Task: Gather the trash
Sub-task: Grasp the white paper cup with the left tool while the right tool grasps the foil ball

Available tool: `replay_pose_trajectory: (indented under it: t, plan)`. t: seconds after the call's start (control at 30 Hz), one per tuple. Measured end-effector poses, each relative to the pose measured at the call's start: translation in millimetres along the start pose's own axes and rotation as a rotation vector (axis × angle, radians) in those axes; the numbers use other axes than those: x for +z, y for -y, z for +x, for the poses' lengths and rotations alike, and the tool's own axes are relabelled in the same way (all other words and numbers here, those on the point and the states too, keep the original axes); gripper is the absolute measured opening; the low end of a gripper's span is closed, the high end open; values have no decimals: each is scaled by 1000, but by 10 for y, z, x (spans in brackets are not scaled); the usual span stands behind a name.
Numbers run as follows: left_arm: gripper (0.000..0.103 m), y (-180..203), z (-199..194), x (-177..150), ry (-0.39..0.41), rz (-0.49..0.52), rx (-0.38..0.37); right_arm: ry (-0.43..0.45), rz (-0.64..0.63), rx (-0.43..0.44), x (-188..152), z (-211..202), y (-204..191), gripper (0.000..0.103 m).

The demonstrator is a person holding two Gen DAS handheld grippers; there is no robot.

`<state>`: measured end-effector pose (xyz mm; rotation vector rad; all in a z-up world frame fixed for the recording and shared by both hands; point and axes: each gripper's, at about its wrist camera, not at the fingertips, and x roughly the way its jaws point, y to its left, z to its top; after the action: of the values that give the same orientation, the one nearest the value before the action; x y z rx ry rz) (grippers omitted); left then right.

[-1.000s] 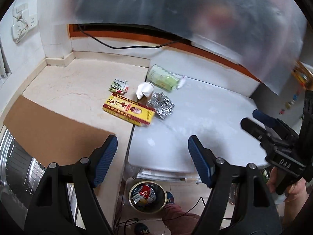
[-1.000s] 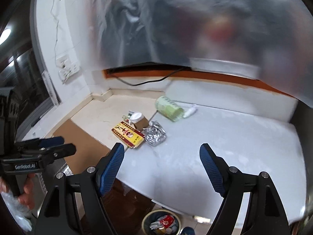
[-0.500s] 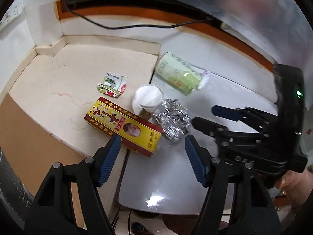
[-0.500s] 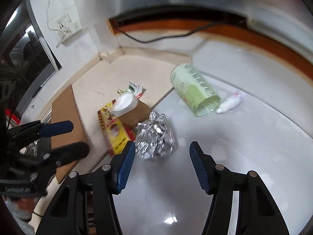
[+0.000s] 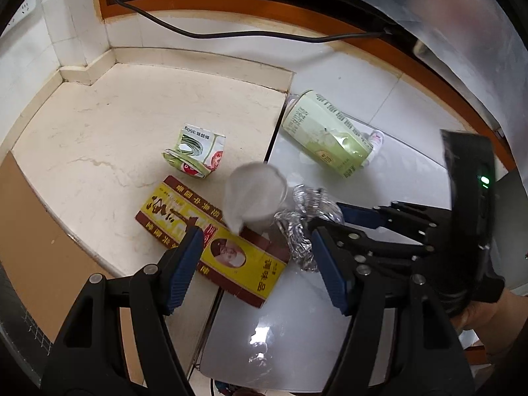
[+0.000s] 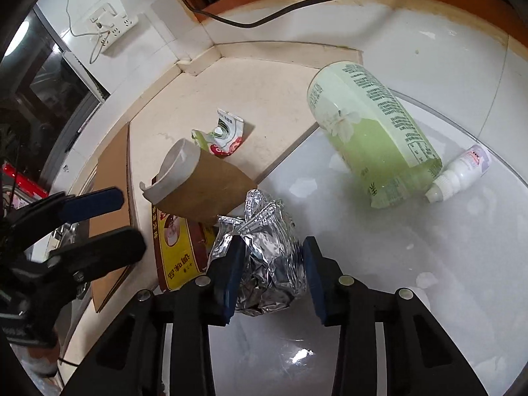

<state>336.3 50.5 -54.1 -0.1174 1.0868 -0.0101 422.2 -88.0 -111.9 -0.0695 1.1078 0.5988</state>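
The right gripper (image 6: 270, 267) has just been closing its fingers on the foil ball (image 6: 264, 264) to lift it as trash. The left gripper (image 5: 254, 257) waits wide open over the yellow box (image 5: 214, 241), holding nothing.

A brown cardboard sheet (image 5: 39, 237) lay flat on the beige counter (image 5: 109, 125), to the left of the left fingers (image 5: 184, 264). Far beyond those fingers a black cable (image 5: 231, 35) ran along the white tiled wall (image 5: 76, 23), just under an orange-brown wooden strip (image 5: 198, 1). Up and to the left of the right fingers (image 6: 232, 274), a white socket strip (image 6: 114, 24) sat on the wall with a thin white lead plugged in. The glossy white tabletop (image 6: 429, 280) spread beneath them and off to their right.
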Motion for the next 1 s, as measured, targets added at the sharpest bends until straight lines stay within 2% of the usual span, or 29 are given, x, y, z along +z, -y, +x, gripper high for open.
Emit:
replay_pose_trajectory:
  t: [0.3, 0.5, 0.53, 0.6, 0.67, 0.87, 1.0]
  plan:
    - [65, 50, 239, 198, -20, 15, -28, 58, 18, -38, -26, -304, 113, 33]
    - [64, 167, 376, 274, -37, 71, -24, 64, 45, -56, -96, -460, 250, 33]
    - [62, 190, 403, 276, -39, 81, -19, 65, 48, -57, -107, -483, 277, 33]
    - [47, 225, 469, 279, -54, 97, -16, 71, 53, -58, -121, -524, 318, 33]
    - [39, 248, 541, 280, -79, 104, -15, 74, 58, -59, -130, -557, 348, 33]
    - [37, 350, 523, 232, -53, 149, 17, 91, 61, -78, -149, -656, 316, 31]
    - [37, 393, 413, 210, -16, 143, 15, 120, 59, -100, -199, -815, 271, 30]
